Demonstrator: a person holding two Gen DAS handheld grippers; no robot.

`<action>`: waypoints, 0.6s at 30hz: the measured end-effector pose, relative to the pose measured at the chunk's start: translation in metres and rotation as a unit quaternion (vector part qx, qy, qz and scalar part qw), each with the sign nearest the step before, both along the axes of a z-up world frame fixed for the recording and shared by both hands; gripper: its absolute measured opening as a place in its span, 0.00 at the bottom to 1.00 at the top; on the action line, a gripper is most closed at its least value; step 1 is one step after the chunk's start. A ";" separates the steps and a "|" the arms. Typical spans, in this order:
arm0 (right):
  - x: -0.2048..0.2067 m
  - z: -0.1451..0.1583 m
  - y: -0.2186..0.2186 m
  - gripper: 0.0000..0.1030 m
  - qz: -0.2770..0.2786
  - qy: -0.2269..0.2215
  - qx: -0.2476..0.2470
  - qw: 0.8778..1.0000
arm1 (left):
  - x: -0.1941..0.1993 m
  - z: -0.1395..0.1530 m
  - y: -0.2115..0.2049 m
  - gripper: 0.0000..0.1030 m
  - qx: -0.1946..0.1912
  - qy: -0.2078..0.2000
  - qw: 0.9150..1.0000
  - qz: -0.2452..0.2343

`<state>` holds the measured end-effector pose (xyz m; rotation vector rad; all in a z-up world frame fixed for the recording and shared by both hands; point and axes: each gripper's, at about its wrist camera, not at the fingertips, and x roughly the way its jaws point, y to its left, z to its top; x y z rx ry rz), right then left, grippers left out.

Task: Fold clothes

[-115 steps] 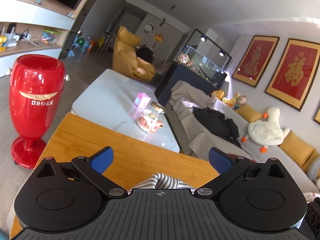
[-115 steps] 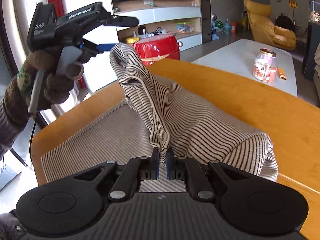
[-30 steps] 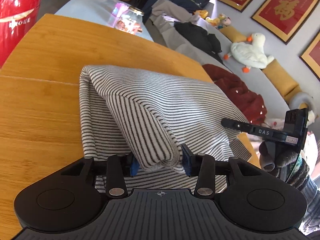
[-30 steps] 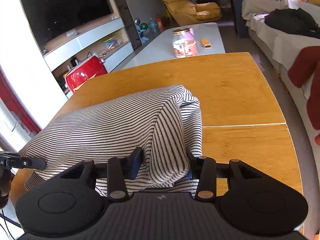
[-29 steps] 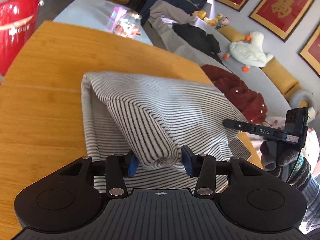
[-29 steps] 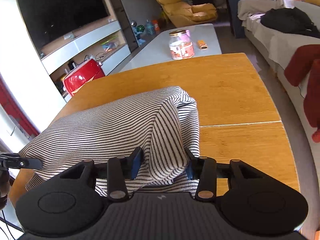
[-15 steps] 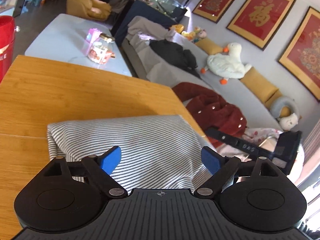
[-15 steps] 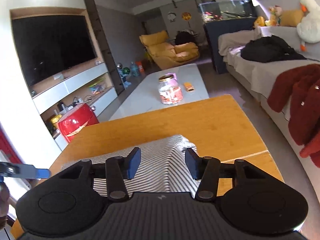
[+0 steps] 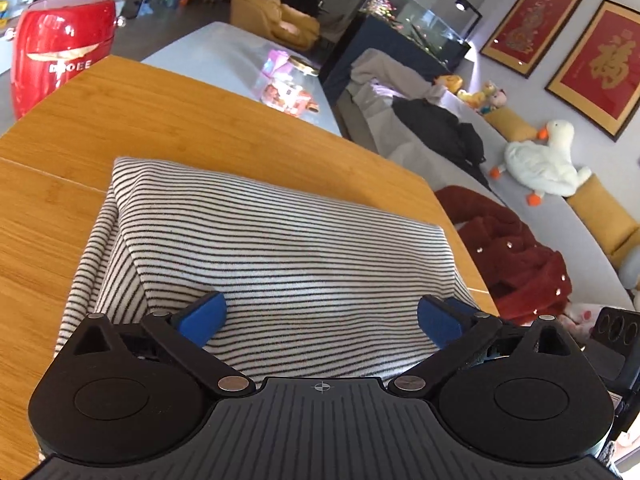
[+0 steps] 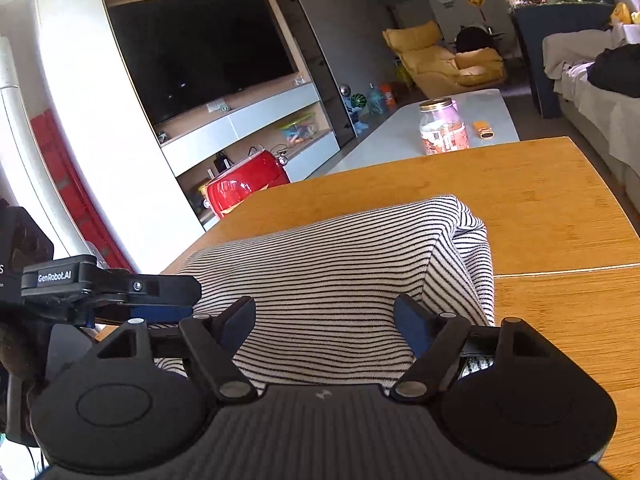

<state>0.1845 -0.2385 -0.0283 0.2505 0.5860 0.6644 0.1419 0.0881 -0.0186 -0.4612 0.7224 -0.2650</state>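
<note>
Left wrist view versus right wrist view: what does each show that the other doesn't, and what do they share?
Only the left wrist view shows the plush goose, red framed pictures and red coat. Only the right wrist view shows the television and the left gripper from the side. Both show the folded striped garment on the wooden table, the red appliance, and open jaws.
</note>
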 end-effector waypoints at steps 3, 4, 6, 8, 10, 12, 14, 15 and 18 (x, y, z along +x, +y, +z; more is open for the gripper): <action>0.001 -0.001 -0.003 0.80 -0.004 0.003 0.027 1.000 | -0.005 -0.001 -0.006 1.00 0.015 -0.016 1.000 0.000; 0.000 -0.002 -0.004 0.83 -0.007 0.003 0.034 0.999 | -0.007 -0.001 -0.009 1.00 0.022 -0.022 1.000 -0.001; -0.001 -0.002 -0.002 0.88 -0.011 0.000 0.039 0.999 | -0.012 -0.004 -0.015 1.00 0.047 -0.044 0.998 -0.005; -0.003 -0.003 0.000 0.91 -0.014 -0.002 0.043 0.999 | -0.019 -0.007 -0.021 1.00 0.074 -0.066 0.995 -0.008; -0.004 -0.003 0.003 0.92 -0.016 -0.005 0.040 0.999 | -0.024 -0.009 -0.028 1.00 0.100 -0.081 0.992 -0.008; -0.005 -0.002 0.003 0.94 -0.013 -0.009 0.036 0.999 | -0.025 -0.009 -0.029 1.00 0.098 -0.084 0.992 0.001; -0.005 -0.003 0.002 0.96 -0.010 -0.008 0.044 0.999 | -0.026 -0.008 -0.029 1.00 0.099 -0.086 0.991 0.006; -0.005 -0.003 0.001 0.96 -0.008 -0.008 0.048 0.999 | -0.026 -0.008 -0.029 1.00 0.097 -0.087 0.991 0.008; -0.006 -0.004 -0.001 0.98 -0.004 -0.007 0.059 0.998 | -0.028 -0.007 -0.029 1.00 0.096 -0.089 0.991 0.011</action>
